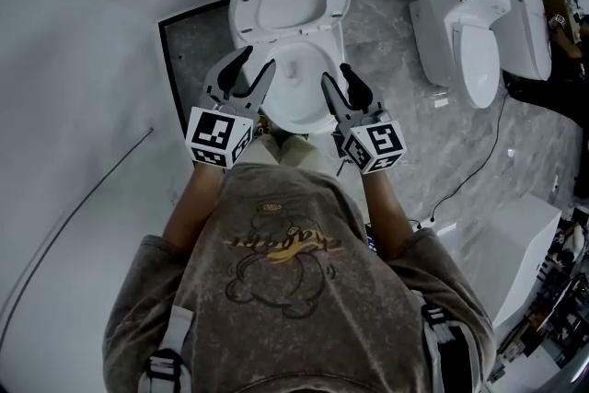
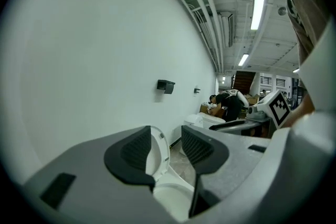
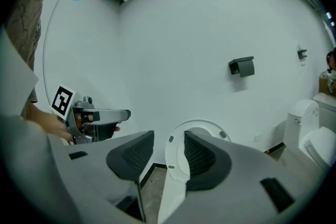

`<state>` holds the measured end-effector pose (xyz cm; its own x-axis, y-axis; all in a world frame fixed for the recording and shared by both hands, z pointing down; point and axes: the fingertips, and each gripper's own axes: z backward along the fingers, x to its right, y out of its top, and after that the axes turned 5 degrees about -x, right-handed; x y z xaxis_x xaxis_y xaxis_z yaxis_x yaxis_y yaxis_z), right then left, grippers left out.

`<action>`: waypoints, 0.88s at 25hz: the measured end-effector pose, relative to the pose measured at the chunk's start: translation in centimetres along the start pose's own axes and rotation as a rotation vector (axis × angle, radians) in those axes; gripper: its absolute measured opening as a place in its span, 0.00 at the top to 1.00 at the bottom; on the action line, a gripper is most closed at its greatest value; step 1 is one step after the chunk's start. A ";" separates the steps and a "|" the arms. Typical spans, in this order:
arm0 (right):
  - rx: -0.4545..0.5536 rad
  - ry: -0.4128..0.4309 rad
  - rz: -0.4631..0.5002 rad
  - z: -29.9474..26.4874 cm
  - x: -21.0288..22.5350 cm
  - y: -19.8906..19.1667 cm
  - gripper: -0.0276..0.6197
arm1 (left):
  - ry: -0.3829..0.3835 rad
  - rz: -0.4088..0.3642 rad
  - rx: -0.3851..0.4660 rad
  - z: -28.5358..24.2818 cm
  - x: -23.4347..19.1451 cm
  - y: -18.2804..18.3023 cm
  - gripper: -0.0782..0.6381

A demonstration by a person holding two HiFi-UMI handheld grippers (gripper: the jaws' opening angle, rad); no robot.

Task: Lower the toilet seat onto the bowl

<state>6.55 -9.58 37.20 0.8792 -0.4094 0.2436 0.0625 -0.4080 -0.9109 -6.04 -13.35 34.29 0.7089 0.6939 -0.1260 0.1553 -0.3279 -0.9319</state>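
A white toilet stands against the wall, its seat and lid (image 1: 290, 3) raised upright over the open bowl (image 1: 304, 97). My left gripper (image 1: 254, 69) hovers open over the bowl's left rim. My right gripper (image 1: 338, 78) hovers open over the right rim. Neither touches the seat. In the left gripper view the open left gripper (image 2: 165, 152) frames the raised seat's edge (image 2: 157, 150) with the bowl (image 2: 170, 196) below. In the right gripper view the seat (image 3: 178, 162) shows behind the open right gripper (image 3: 165, 157), nothing pressed between the pads.
A second white toilet (image 1: 479, 32) stands to the right on the grey marble floor, with a cable (image 1: 488, 152) trailing to a white box (image 1: 515, 239). A black fixture (image 3: 241, 66) hangs on the white wall. A person (image 2: 231, 102) bends over far back.
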 end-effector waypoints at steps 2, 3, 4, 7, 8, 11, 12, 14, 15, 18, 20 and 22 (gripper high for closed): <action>-0.022 0.030 0.020 -0.9 0.6 0.0 0.61 | 0.000 -0.016 -0.014 -1.1 -0.3 0.0 0.62; -0.031 0.046 0.033 -1.5 0.9 0.2 0.59 | 0.000 -0.025 -0.025 -1.7 -0.5 0.0 0.61; -0.037 0.064 0.047 -2.2 1.2 0.4 0.56 | 0.001 -0.037 -0.035 -2.3 -0.9 0.0 0.60; -0.048 0.112 0.090 -4.6 2.2 1.4 0.55 | 0.007 -0.071 -0.059 -4.4 -2.1 -0.1 0.58; -0.052 0.124 0.109 -5.5 2.6 1.7 0.55 | 0.008 -0.077 -0.066 -5.2 -2.5 -0.2 0.58; -0.078 0.154 0.156 -8.0 3.9 2.5 0.55 | 0.002 -0.097 -0.086 -7.4 -3.9 -0.5 0.58; -0.088 0.160 0.166 -8.8 4.3 2.7 0.55 | -0.001 -0.106 -0.095 -8.1 -4.4 -0.7 0.58; -0.111 0.166 0.190 -10.5 5.4 2.9 0.55 | -0.005 -0.122 -0.113 -9.7 -5.4 -1.1 0.58; -0.129 0.170 0.205 -11.4 6.0 3.0 0.55 | -0.008 -0.126 -0.121 -10.6 -5.8 -1.2 0.58; -0.167 0.191 0.263 -14.0 7.9 3.0 0.55 | -0.011 -0.143 -0.155 -13.1 -7.1 -1.4 0.58; -0.167 0.202 0.299 -15.7 8.8 3.4 0.55 | -0.006 -0.159 -0.178 -14.6 -8.2 -1.7 0.58; -0.171 0.214 0.333 -17.4 9.5 3.7 0.55 | 0.000 -0.171 -0.196 -16.2 -9.3 -2.1 0.58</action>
<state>6.92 -29.18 41.97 0.7190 -0.6945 0.0254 -0.3035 -0.3466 -0.8876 -1.81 -29.50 42.94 0.6610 0.7499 0.0272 0.4032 -0.3243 -0.8557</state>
